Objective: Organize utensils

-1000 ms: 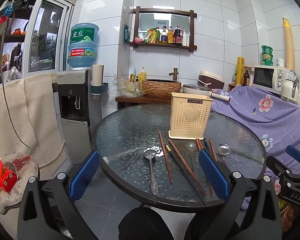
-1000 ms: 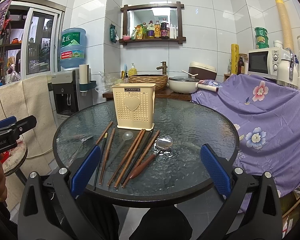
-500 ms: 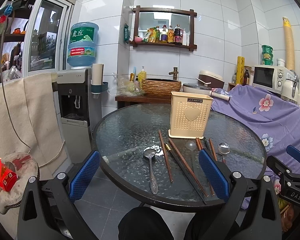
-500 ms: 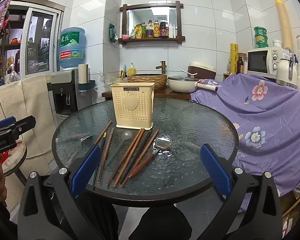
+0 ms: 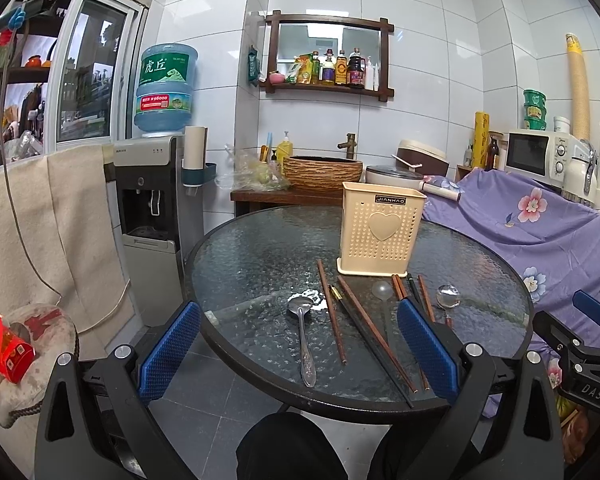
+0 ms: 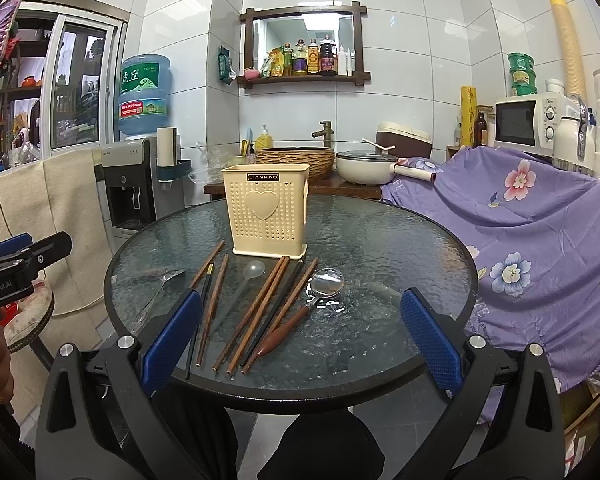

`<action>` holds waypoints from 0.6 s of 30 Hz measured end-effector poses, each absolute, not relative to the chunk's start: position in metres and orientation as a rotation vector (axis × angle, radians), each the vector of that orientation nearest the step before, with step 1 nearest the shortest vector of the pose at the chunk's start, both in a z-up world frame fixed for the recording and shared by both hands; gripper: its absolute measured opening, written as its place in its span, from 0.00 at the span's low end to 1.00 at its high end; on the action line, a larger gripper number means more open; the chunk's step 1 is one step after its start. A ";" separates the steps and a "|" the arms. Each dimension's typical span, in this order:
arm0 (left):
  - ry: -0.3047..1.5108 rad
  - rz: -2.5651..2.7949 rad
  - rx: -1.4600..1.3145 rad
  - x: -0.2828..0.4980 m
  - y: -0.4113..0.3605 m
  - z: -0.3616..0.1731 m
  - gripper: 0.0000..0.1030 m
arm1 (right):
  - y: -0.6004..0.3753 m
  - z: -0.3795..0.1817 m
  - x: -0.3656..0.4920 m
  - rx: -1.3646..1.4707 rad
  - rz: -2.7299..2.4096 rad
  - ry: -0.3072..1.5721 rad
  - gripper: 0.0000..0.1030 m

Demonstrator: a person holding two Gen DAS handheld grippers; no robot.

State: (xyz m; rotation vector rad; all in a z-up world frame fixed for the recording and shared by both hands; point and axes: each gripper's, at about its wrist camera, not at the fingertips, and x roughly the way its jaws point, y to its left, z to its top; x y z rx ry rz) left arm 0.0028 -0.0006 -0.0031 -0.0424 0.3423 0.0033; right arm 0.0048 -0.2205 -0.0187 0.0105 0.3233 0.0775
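Note:
A cream perforated utensil holder (image 5: pixel 381 232) (image 6: pixel 269 212) stands upright on the round glass table (image 5: pixel 252 264) (image 6: pixel 388 248). In front of it lie several brown and black chopsticks (image 5: pixel 332 316) (image 6: pixel 260 308), a metal spoon (image 5: pixel 302 328) (image 6: pixel 160 292), a clear plastic spoon (image 5: pixel 381 292) (image 6: pixel 252 270) and a wooden-handled spoon (image 5: pixel 448 298) (image 6: pixel 300 316). My left gripper (image 5: pixel 300 354) is open and empty, short of the table's near edge. My right gripper (image 6: pixel 300 340) is open and empty, over the near edge.
A water dispenser (image 5: pixel 152 208) stands left of the table. A purple floral cloth (image 6: pixel 540 240) covers furniture at the right. A wooden counter with a woven basin (image 5: pixel 320 170) and a pot (image 6: pixel 364 168) stands behind. A cushioned stool (image 5: pixel 24 352) is at the near left.

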 end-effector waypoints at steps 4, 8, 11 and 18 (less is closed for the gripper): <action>0.343 0.001 -0.041 0.004 -0.001 -0.004 0.94 | -0.220 -0.019 0.005 0.013 0.076 0.325 0.95; 0.344 0.000 -0.042 0.004 -0.001 -0.005 0.94 | -0.221 -0.018 0.004 0.013 0.075 0.326 0.95; 0.344 0.000 -0.042 0.004 -0.001 -0.005 0.94 | -0.222 -0.017 0.004 0.014 0.075 0.327 0.95; 0.352 -0.001 -0.040 0.005 -0.002 -0.006 0.94 | -0.222 -0.017 0.005 0.014 0.076 0.330 0.95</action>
